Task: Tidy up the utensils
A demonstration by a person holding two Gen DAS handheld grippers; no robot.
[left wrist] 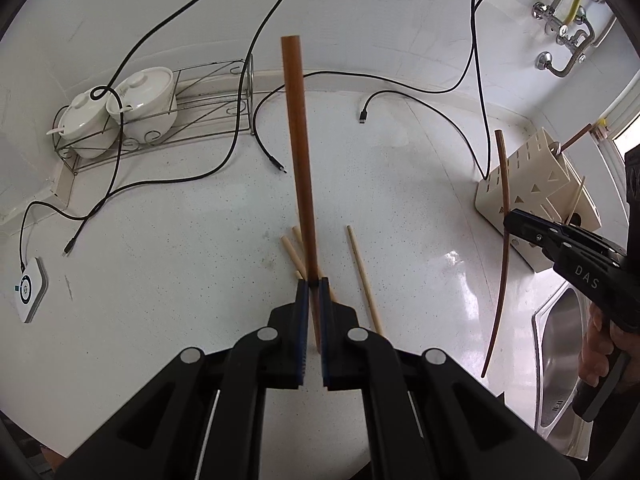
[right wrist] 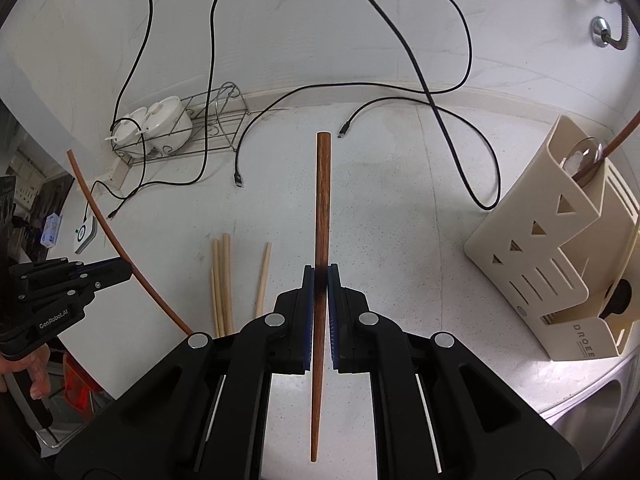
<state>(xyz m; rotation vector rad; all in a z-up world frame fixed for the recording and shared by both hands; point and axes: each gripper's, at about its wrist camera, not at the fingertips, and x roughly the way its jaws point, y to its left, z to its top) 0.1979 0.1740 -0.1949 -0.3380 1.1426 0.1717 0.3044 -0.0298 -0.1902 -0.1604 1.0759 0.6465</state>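
Cables and a wire rack with two white pots sit far left on my counter, and my left gripper is clamped on a dark chopstick lifted above the pale chopsticks lying loose below it. Further right, my right gripper is closed on a second dark chopstick, also clear of the counter, pinched partway along with its thin tip toward the camera. The cream holder stands at the far right beside the sink, one dark stick already leaning in it.
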